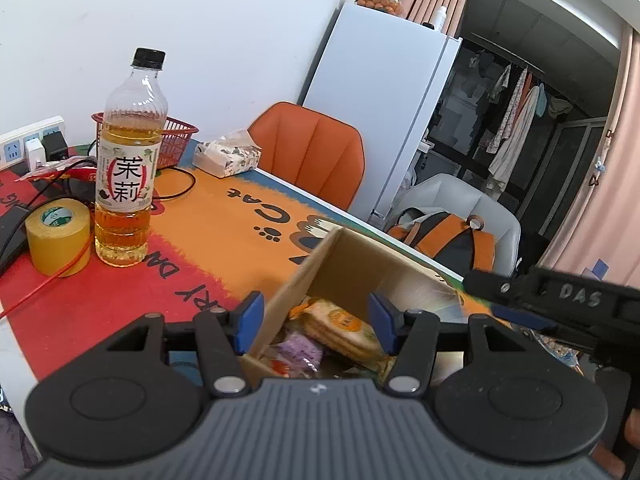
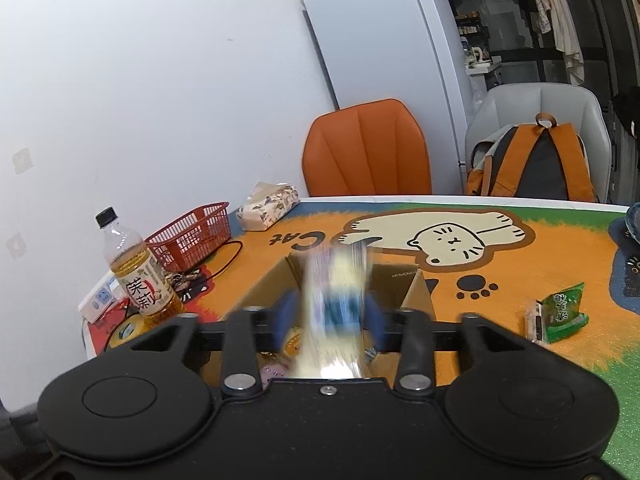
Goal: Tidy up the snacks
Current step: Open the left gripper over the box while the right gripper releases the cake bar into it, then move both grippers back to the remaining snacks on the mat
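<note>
The right claw (image 2: 330, 316) holds a blurry snack pack (image 2: 334, 312) over the cardboard box (image 1: 320, 264), where other snacks already lie. The left claw (image 1: 316, 322) is wide and holds nothing. If the pack hits the box wall, it could slip onto the tabletop (image 2: 520, 268), or the box could tip over.

Tea bottle (image 1: 127, 168) upright near the table's left edge, yellow tape roll (image 1: 58, 234) just beside it. Red basket (image 2: 191, 236) and tissue pack (image 2: 269, 205) along the far edge. Orange chair (image 2: 366, 148) beyond.

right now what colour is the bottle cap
Black; the bottle cap shows best in the left wrist view.
</note>
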Available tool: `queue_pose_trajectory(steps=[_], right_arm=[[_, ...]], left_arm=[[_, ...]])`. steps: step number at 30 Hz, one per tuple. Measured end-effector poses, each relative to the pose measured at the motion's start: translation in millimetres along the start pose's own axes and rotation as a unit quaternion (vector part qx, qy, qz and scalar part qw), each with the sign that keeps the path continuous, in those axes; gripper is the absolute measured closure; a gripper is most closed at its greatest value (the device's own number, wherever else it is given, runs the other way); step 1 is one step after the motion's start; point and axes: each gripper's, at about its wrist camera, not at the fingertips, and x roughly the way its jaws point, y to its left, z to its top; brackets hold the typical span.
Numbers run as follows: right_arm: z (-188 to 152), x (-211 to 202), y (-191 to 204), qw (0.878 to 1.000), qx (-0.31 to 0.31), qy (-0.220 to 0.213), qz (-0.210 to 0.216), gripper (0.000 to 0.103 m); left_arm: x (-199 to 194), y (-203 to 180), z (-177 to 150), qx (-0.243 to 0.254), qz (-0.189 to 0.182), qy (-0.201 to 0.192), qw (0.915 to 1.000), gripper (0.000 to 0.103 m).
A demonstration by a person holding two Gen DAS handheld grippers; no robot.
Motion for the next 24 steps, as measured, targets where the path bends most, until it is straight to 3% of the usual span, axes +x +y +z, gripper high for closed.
queue_pose_trajectory(steps=[6,12,24], right_arm=[[-5.7,-8.9,-7.9,1.000,0.004,0.009,-0.004,0.051],[-13.4,-22.1,-24.9,1.000,0.013,0.013,-0.016,0.048],[-27.8,-54.9,-65.9,0.998,0.033,0.014,-0.050,0.028]], left_arm=[[-2.8,-4.9,-2.5,-0.002,0.009,-0.006,0.9999,0.029],[-6.4,-18.3,-7.8,0.008,0.007,-0.007,0.9999,0.025],[-11.6,-43.1,-17.3,0.023,-0.004,0.000,0.9997,0.019]])
